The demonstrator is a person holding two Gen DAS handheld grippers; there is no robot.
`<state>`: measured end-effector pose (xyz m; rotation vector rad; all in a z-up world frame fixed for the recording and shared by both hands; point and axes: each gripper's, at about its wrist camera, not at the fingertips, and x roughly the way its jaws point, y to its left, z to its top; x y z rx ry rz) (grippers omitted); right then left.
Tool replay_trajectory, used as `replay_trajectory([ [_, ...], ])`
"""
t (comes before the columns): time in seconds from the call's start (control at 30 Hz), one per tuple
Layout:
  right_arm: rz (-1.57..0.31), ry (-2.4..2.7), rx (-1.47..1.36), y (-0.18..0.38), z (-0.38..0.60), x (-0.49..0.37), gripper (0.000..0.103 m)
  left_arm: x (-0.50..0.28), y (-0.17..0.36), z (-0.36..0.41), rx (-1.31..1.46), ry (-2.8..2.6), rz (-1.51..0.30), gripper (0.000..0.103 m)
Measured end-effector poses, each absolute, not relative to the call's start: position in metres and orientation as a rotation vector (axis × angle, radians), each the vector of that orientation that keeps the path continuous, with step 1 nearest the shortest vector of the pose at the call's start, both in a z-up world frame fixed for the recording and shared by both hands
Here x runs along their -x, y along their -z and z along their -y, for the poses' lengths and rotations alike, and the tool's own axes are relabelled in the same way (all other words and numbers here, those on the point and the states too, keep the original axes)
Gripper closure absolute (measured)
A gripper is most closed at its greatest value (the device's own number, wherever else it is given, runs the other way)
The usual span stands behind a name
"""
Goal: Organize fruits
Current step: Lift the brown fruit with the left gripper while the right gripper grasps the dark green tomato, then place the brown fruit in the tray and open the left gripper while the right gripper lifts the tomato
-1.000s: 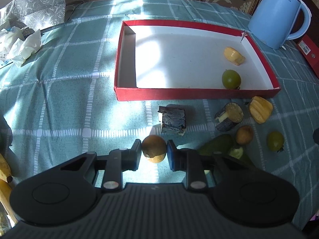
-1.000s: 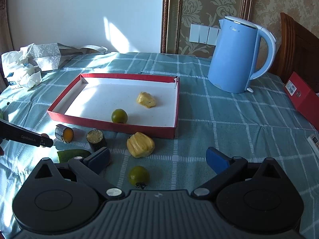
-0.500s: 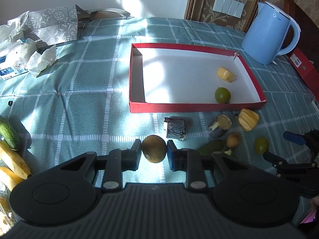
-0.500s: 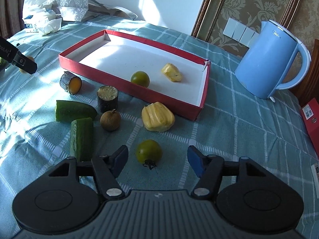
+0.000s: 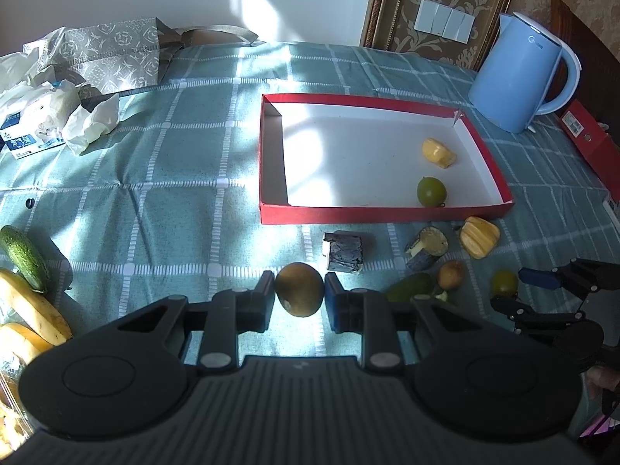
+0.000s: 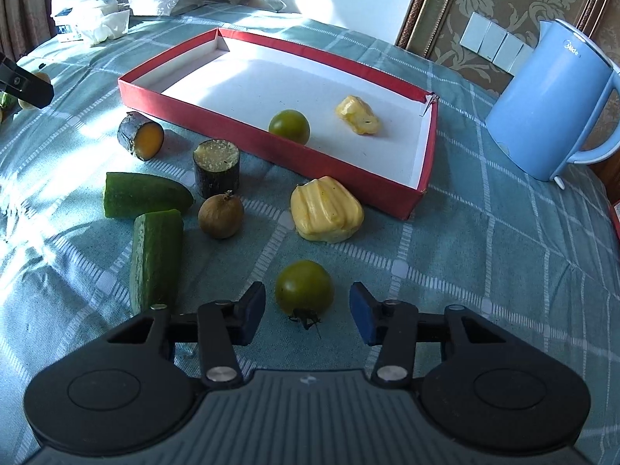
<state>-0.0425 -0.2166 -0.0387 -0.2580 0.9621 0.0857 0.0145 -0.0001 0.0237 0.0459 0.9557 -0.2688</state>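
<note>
left jaws clamping brown fruit (image 5: 299, 289), right jaws spread around green tomato (image 6: 304, 288), red tray (image 6: 271, 155) holding tomato, jackfruit

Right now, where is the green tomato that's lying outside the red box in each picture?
Left wrist view: green tomato low right, beside the right gripper.
Right wrist view: tomato bottom centre, between the open gripper's fingers.
Shared landmark: red box.

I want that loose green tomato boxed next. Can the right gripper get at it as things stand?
Probably yes. The right gripper is open, with the green tomato between its fingers and nothing between them; the cucumber piece lies off to the side.
</note>
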Motion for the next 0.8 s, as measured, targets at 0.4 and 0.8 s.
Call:
replay_trajectory([
  [0.4, -0.979, -0.099, 0.256, 0.045, 0.217, 0.037, 0.069, -0.012, -0.030, -0.001, -0.051, 0.269, -0.946, 0.079],
  [0.8, -0.937, -0.069, 0.206, 0.027, 0.224, 0.051, 0.071, -0.020, -0.040, 0.007, -0.057, 0.302, -0.921, 0.079],
])
